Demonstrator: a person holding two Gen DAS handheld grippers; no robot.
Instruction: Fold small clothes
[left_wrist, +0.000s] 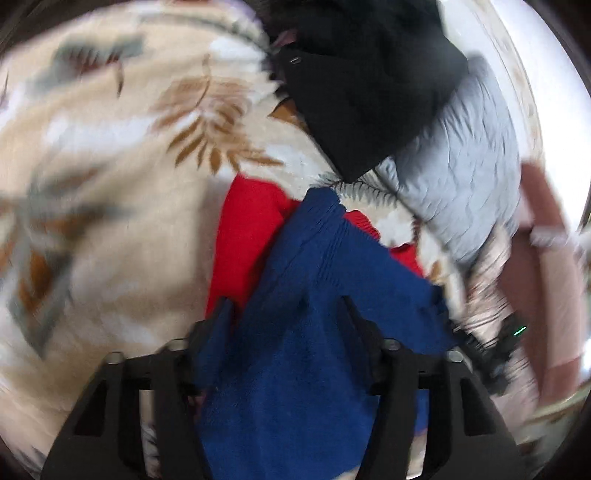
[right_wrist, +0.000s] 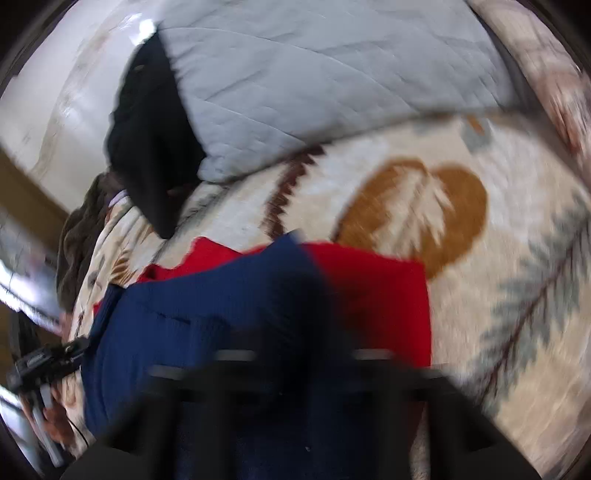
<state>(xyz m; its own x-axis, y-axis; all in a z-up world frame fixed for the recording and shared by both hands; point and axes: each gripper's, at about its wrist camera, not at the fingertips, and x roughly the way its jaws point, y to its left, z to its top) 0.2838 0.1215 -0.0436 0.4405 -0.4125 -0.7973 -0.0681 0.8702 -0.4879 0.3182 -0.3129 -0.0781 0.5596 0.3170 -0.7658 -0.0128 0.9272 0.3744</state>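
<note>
Black plastic fingers of the left gripper (left_wrist: 286, 310) stand fairly wide apart, with the thick blue knitted garment (left_wrist: 314, 332) bunched between and over them; whether they actually pinch the cloth cannot be told. In the right wrist view the right gripper (right_wrist: 295, 365) is smeared by motion blur, its fingers dark shapes under the same blue knit (right_wrist: 207, 325), so its opening and hold cannot be told either. That blue garment lies draped across a red knitted garment (left_wrist: 247, 236), which is spread on a cream plush blanket printed with brown and grey-green leaves (left_wrist: 122, 147). Toward the blanket's far edge sit a folded black cloth item (left_wrist: 365, 92) and a pale grey quilted pillow (left_wrist: 458, 177), the black one partly overlapping the pillow. The step in hand appears to be lifting or carrying over a part of the blue knit to make a fold. To do it well, both grippers should hold matching edges, keep the cloth taut between them, and lay it down evenly so that the thick knit does not bunch or drag the red piece beneath out of place.
</note>
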